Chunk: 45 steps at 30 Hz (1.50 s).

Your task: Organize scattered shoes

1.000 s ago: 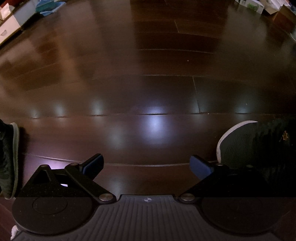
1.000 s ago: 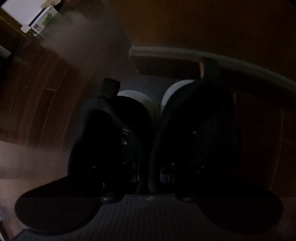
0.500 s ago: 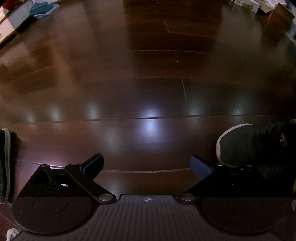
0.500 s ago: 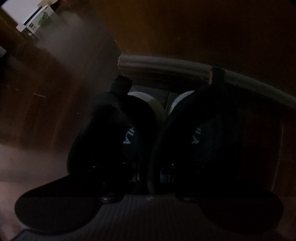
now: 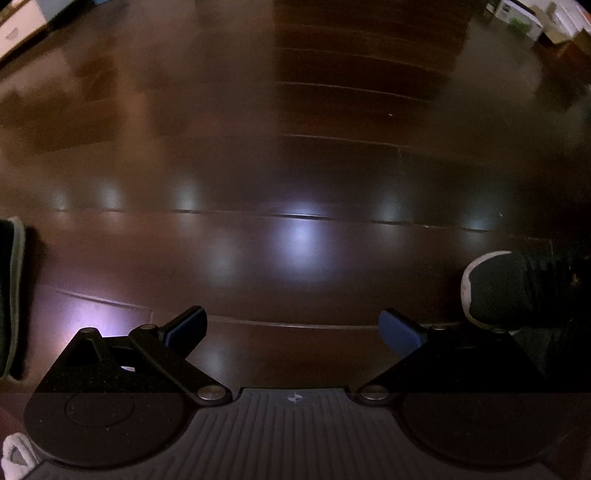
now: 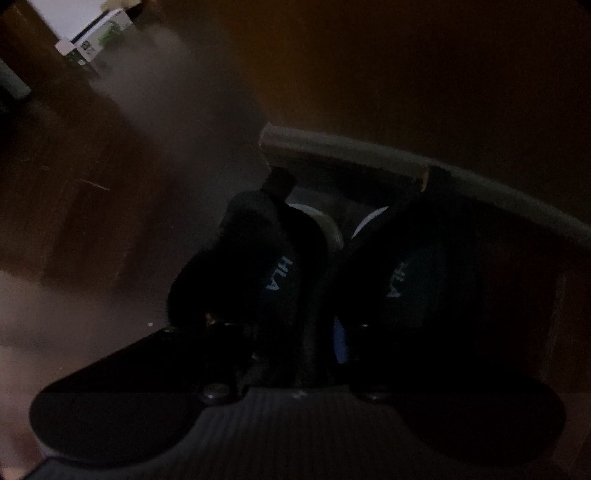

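My right gripper (image 6: 314,332) is shut on a pair of black sneakers (image 6: 258,273), pinching their inner collars together. Light lettering shows on both insoles, and one blue pad (image 6: 340,345) peeks out between the shoes. The white toe caps point toward a grey ledge (image 6: 406,155) just beyond them. My left gripper (image 5: 291,328) hangs open over the dark wood floor (image 5: 295,166) with nothing between its blue pads. Another black shoe with a white toe (image 5: 509,288) lies to its right. The edge of a dark shoe (image 5: 11,295) shows at the far left.
White boxes (image 5: 524,14) stand at the far right of the floor, and a pale cabinet (image 5: 14,26) at the far left. In the right wrist view a white box (image 6: 92,37) sits at the top left. The scene is very dim.
The held pair has tilted, and the grey ledge now sits lower and closer in the right wrist view. The left gripper has shifted slightly; the white-toed shoe looks smaller and farther right.
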Motion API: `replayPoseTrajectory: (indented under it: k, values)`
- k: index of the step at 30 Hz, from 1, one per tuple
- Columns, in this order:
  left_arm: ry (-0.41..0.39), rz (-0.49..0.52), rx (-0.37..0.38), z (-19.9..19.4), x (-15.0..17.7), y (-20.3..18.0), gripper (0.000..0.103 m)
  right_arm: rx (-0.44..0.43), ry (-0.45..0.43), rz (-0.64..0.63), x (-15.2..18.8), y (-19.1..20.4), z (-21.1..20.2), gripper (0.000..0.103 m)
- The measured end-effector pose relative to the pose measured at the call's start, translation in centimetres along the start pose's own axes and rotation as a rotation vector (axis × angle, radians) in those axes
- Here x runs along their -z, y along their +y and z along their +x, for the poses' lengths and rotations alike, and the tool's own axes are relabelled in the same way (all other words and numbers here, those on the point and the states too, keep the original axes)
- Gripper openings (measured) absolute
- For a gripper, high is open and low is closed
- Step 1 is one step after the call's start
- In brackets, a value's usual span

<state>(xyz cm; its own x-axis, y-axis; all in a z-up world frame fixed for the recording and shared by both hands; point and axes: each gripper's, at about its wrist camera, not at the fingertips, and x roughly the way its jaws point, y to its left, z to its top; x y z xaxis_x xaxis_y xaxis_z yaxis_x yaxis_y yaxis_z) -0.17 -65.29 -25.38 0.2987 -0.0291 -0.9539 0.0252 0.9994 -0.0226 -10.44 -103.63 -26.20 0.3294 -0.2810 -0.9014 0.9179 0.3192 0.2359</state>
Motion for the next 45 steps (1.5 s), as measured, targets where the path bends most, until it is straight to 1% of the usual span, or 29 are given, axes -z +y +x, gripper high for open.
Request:
replayPoseTrajectory:
  k: [2, 5, 6, 9, 13, 14, 16, 17, 18, 20, 23, 25, 26, 28, 29, 31, 32, 35, 38, 39, 42, 44, 45]
  values:
    - [0.003, -0.026, -0.004, -0.4, 0.2, 1.6, 0.101, -0.018, -0.023, -0.078, 0.8, 0.6, -1.8, 0.045]
    - [0.007, -0.055, -0.014, -1.0, -0.8, 2.7, 0.101, -0.065, -0.044, -0.189, 2.4, 1.7, -4.0, 0.045]
    - [0.009, -0.066, -0.018, -1.3, -0.8, 3.6, 0.101, -0.084, -0.049, -0.224, 3.0, 2.1, -4.7, 0.045]
    - [0.021, -0.111, -0.045, -2.4, -0.6, 6.9, 0.101, -0.156, -0.025, -0.342, 6.2, 4.0, -6.9, 0.045]
    - [0.046, -0.153, -0.083, -3.8, 0.3, 10.5, 0.101, -0.236, 0.034, -0.559, 12.4, 8.0, -9.6, 0.045]
    - [0.059, -0.175, -0.098, -4.3, 0.8, 12.1, 0.101, -0.253, 0.045, -0.608, 13.7, 8.9, -10.1, 0.045]
    - [0.085, -0.215, -0.128, -5.1, 1.9, 14.7, 0.101, -0.317, 0.09, -0.784, 19.2, 12.5, -12.1, 0.045]
    - [0.101, -0.243, -0.146, -5.5, 2.5, 16.4, 0.101, -0.345, 0.116, -0.817, 20.8, 13.6, -12.7, 0.045]
    - [0.106, -0.255, -0.153, -6.0, 2.7, 17.3, 0.101, -0.374, 0.144, -0.841, 22.3, 14.6, -13.2, 0.045]
    - [0.132, -0.327, -0.189, -7.0, 3.6, 21.3, 0.101, -0.433, 0.203, -0.888, 25.4, 16.7, -14.3, 0.045]
    - [0.164, -0.413, -0.229, -7.3, 3.8, 25.1, 0.101, -0.523, 0.291, -0.963, 31.5, 21.0, -16.4, 0.045]
    - [0.188, -0.487, -0.255, -7.8, 4.2, 28.3, 0.101, -0.544, 0.312, -0.99, 33.5, 22.5, -17.0, 0.045]
    - [0.192, -0.523, -0.269, -8.1, 4.3, 30.5, 0.101, -0.552, 0.321, -1.006, 34.8, 23.5, -17.3, 0.045]
    - [0.189, -0.557, -0.288, -8.5, 4.2, 33.4, 0.101, -0.568, 0.341, -1.039, 37.6, 25.5, -17.8, 0.045]
    - [0.185, -0.583, -0.305, -8.7, 4.2, 35.6, 0.101, -0.576, 0.35, -1.056, 39.0, 26.5, -18.0, 0.045]
    - [0.182, -0.616, -0.318, -9.1, 3.9, 37.2, 0.101, -0.591, 0.37, -1.089, 41.8, 28.5, -18.5, 0.045]
    - [0.181, -0.645, -0.326, -9.2, 3.8, 38.9, 0.101, -0.599, 0.379, -1.106, 43.2, 29.5, -18.7, 0.045]
    - [0.183, -0.693, -0.336, -9.7, 3.6, 41.9, 0.101, -0.622, 0.409, -1.156, 47.3, 32.5, -19.4, 0.045]
    - [0.175, -0.719, -0.349, -10.1, 3.2, 44.4, 0.101, -0.646, 0.438, -1.206, 51.5, 35.5, -20.1, 0.045]
    - [0.173, -0.727, -0.355, -10.3, 3.2, 45.0, 0.101, -0.643, 0.447, -1.21, 52.5, 36.2, -20.1, 0.045]
    - [0.182, -0.796, -0.369, -10.7, 3.3, 47.3, 0.101, -0.621, 0.501, -1.185, 54.4, 37.9, -19.9, 0.045]
    - [0.202, -0.848, -0.357, -10.4, 3.4, 48.8, 0.101, -0.591, 0.563, -1.143, 55.5, 39.0, -19.6, 0.045]
    - [0.21, -0.864, -0.352, -10.3, 3.3, 49.3, 0.101, -0.575, 0.575, -1.146, 56.2, 39.6, -19.5, 0.045]
